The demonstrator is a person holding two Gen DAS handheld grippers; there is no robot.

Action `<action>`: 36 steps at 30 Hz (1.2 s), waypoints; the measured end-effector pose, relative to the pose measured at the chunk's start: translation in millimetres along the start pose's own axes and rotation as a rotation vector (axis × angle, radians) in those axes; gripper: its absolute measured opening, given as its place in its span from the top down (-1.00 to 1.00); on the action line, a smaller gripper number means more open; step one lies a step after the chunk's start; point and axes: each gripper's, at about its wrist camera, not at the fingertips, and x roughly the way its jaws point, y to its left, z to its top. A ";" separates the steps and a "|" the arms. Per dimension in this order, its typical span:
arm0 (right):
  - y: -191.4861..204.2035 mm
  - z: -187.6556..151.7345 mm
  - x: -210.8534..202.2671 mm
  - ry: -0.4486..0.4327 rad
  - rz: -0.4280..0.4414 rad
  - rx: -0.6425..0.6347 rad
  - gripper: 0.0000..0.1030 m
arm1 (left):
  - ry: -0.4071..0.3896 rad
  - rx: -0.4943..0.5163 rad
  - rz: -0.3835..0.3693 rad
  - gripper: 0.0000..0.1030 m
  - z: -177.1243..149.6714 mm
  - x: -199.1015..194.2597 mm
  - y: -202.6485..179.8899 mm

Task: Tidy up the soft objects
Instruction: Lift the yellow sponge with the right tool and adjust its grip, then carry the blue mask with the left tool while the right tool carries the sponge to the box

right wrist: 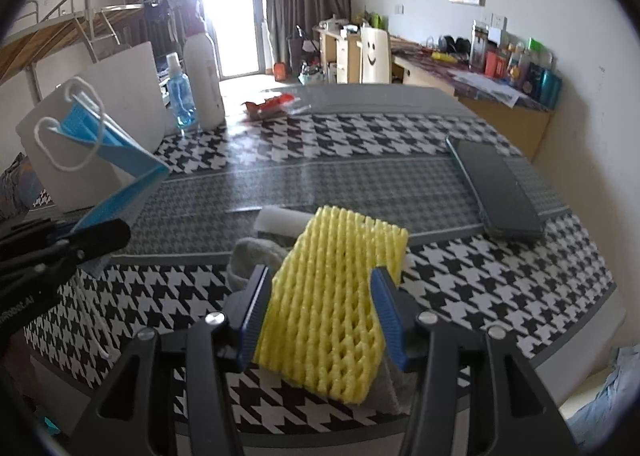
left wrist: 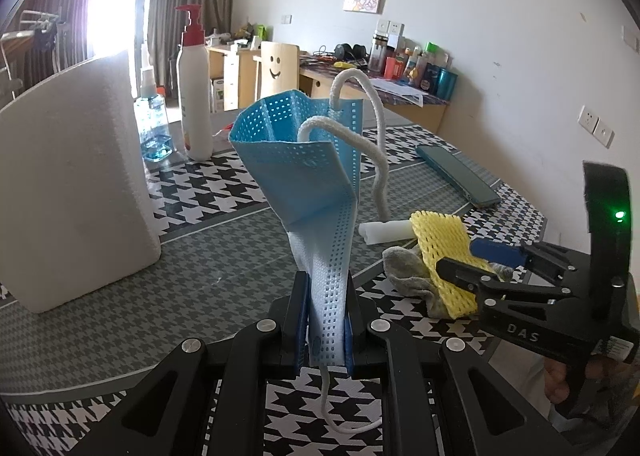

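Observation:
My left gripper (left wrist: 326, 320) is shut on a blue face mask (left wrist: 304, 176) and holds it upright above the table, its white ear loops hanging; the mask also shows in the right wrist view (right wrist: 112, 144). My right gripper (right wrist: 320, 312) is open, its blue pads on either side of a yellow foam net (right wrist: 332, 296) without squeezing it. The net lies on a grey sock (right wrist: 256, 252) beside a white foam piece (right wrist: 280, 220). In the left wrist view, the right gripper (left wrist: 476, 260) sits over the net (left wrist: 444, 248) and sock (left wrist: 404, 268).
A white paper roll (left wrist: 72, 184) stands at the left with a lotion pump bottle (left wrist: 194, 96) and blue spray bottle (left wrist: 154, 124) behind it. A dark phone-like slab (right wrist: 496, 188) lies at the right. The houndstooth tablecloth (right wrist: 360, 144) covers the table.

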 end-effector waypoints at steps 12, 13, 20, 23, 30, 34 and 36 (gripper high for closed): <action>-6.0 -3.0 11.5 0.053 -0.021 0.012 0.37 | -0.001 0.001 0.000 0.71 -1.5 -1.6 0.7; -7.0 -2.5 11.5 0.053 -0.020 0.013 0.48 | -0.002 0.001 0.002 0.71 -2.1 -2.5 1.0; -11.4 3.3 0.0 0.015 -0.005 0.027 0.80 | -0.022 -0.006 0.011 0.71 -3.0 -11.0 3.8; -11.2 7.5 -15.4 -0.032 0.009 0.033 0.80 | -0.033 -0.003 0.017 0.71 -2.6 -16.0 4.1; -4.1 17.6 -42.7 -0.111 0.025 0.027 0.80 | -0.059 0.003 0.034 0.71 -2.5 -28.1 4.0; 0.1 20.2 -50.2 -0.137 0.039 0.022 0.80 | -0.072 0.011 0.045 0.71 -0.6 -34.3 3.8; 1.4 20.8 -53.7 -0.149 0.049 0.021 0.80 | -0.078 0.014 0.049 0.71 0.6 -37.1 3.9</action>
